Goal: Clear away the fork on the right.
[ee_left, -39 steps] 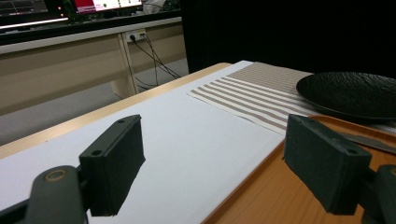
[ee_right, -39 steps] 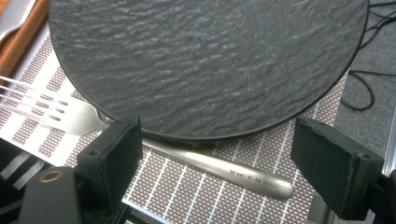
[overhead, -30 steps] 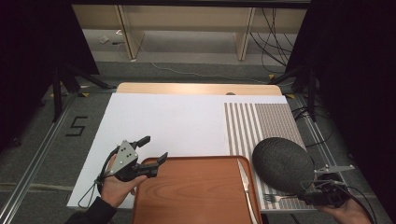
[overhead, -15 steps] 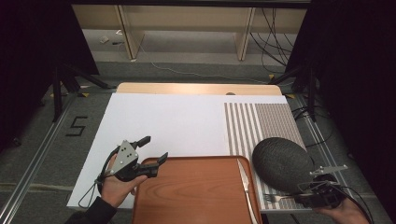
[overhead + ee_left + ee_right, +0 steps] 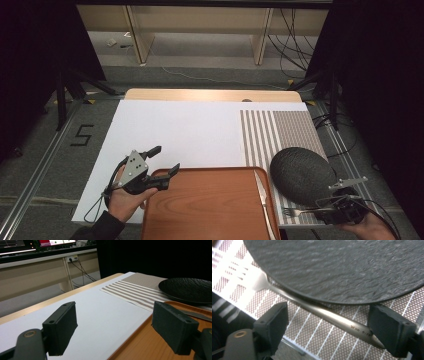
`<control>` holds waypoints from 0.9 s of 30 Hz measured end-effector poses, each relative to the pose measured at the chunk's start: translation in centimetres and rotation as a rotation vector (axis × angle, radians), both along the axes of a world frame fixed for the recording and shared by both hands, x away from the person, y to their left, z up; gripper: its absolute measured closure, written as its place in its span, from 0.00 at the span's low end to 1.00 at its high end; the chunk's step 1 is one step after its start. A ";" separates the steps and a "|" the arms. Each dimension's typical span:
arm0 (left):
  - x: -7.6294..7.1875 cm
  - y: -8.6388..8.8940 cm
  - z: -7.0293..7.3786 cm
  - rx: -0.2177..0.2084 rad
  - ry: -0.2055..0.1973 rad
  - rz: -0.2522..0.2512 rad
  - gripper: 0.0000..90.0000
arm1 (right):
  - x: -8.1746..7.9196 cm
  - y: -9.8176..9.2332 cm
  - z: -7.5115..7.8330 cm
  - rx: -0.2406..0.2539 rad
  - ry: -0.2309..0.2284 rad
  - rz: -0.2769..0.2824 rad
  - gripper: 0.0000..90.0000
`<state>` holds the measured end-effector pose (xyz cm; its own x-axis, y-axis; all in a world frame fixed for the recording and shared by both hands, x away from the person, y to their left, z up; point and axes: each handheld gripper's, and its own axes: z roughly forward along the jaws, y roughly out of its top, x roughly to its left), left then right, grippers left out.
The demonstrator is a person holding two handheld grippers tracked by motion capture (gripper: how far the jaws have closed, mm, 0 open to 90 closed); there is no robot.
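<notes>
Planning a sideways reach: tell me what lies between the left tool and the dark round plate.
In the high view, the brown wooden tray with a steel knife along its right edge lies between the left tool and the dark round plate.

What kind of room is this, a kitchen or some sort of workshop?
Most likely a recording lab staged as a dining table: black curtains around it, loose cables on the floor, and a striped placemat with a dark textured plate and steel fork.
</notes>
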<state>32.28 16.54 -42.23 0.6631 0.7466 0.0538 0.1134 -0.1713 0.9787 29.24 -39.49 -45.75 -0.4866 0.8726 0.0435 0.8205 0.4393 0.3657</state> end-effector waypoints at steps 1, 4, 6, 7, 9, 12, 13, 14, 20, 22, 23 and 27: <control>0.0 0.0 0.0 0.000 0.000 0.000 0.22 | 0.0 0.0 0.0 0.000 0.000 0.000 0.21; 0.0 0.0 0.0 -0.001 -0.001 0.000 0.22 | -0.3 0.5 0.2 -0.032 0.026 0.024 0.26; 0.0 0.0 0.0 0.000 0.000 0.000 0.22 | -0.4 0.6 0.3 -0.039 0.034 0.036 0.28; 0.0 0.0 0.0 0.001 0.000 -0.001 0.22 | -0.4 0.8 0.3 -0.055 0.036 0.047 0.30; 0.0 0.0 0.0 0.001 0.000 -0.001 0.22 | -0.6 1.4 0.5 -0.080 0.039 0.085 0.39; 0.0 0.0 0.0 0.002 0.002 -0.001 0.22 | -0.6 1.7 0.6 -0.099 0.041 0.101 0.46; 0.0 0.0 0.0 0.003 0.002 -0.001 0.22 | -0.6 1.8 0.7 -0.110 0.041 0.112 0.51; 0.0 -0.1 -0.1 0.003 0.004 0.000 0.22 | -0.6 2.0 0.8 -0.122 0.043 0.132 0.56; 0.1 -0.1 -0.1 0.004 0.005 -0.001 0.22 | -0.4 2.9 0.9 -0.158 0.066 0.193 0.68; 0.1 -0.1 -0.1 0.004 0.005 -0.001 0.22 | -0.4 3.0 1.0 -0.164 0.071 0.203 0.69; 0.1 -0.1 -0.1 0.004 0.005 -0.001 0.22 | -0.3 3.2 1.0 -0.171 0.075 0.215 0.70; 0.1 -0.1 -0.2 0.006 0.007 -0.001 0.22 | -0.1 4.0 1.1 -0.223 0.099 0.287 0.77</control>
<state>32.36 16.42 -42.40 0.6642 0.7456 0.0540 0.1197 -0.1774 0.9768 29.15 -35.50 -44.63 -0.7155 0.6948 -0.0731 0.6792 0.7163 0.1599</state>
